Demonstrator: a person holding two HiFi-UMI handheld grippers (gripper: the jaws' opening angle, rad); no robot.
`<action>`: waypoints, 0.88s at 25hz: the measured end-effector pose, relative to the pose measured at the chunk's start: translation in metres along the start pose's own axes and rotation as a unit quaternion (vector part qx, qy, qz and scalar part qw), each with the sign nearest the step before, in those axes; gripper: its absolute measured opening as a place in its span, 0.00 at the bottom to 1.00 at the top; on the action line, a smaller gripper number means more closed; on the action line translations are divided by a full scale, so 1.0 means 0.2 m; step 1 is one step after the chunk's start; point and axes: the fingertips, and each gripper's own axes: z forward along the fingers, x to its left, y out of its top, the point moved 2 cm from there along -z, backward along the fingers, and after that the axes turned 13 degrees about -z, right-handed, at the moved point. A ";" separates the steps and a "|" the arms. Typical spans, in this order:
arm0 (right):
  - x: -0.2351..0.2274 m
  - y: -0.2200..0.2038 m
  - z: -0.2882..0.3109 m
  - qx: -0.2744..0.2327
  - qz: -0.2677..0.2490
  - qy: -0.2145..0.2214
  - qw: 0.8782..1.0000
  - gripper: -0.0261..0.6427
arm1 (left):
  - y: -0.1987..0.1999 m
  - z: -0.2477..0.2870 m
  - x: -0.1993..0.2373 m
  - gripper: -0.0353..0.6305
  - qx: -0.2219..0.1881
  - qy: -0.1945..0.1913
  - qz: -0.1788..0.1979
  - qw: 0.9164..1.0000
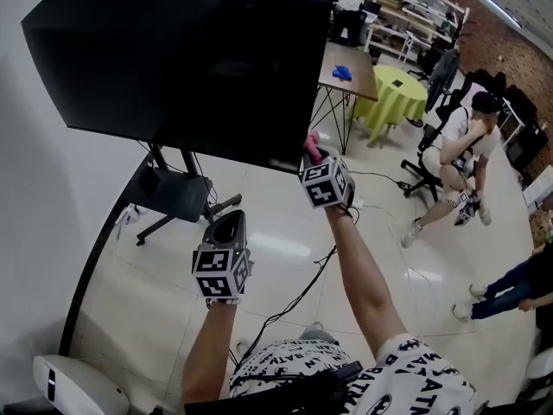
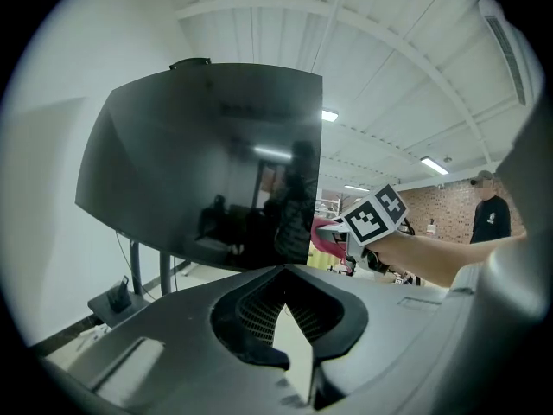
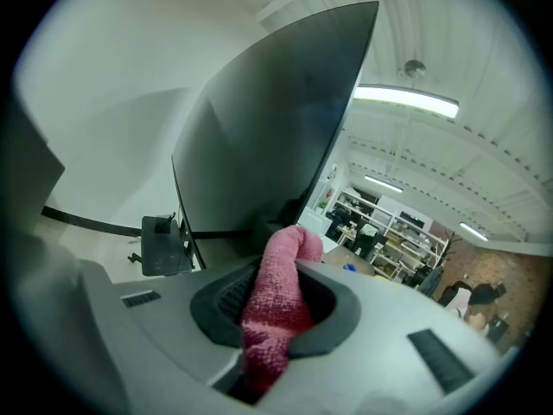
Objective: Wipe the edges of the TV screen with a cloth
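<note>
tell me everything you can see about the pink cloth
The pink cloth looks like soft, nubbly terry or microfibre, bunched into a thick roll. The right tongs are shut on it, and its rounded tip pokes up past them. It sits by the lower right corner of the dark TV screen; whether it touches the edge is unclear.

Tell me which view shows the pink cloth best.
The right gripper view: the pink cloth sits centred and close, weave visible, clamped in the right claw. The head view shows only a small pink tip beyond that claw; the left gripper view shows a sliver beside the TV's edge.
</note>
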 end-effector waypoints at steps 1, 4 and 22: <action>-0.03 0.03 -0.01 0.002 -0.007 -0.007 1.000 0.13 | 0.04 0.00 -0.01 0.05 -0.002 -0.005 0.005 1.000; -0.11 0.12 -0.05 0.001 -0.014 -0.029 0.999 0.13 | 0.17 0.02 -0.03 0.05 -0.008 -0.024 0.024 0.999; -0.77 0.86 -0.35 -0.084 -0.113 -0.113 0.984 0.13 | 0.80 0.25 -0.34 0.05 -0.040 -0.106 0.069 0.991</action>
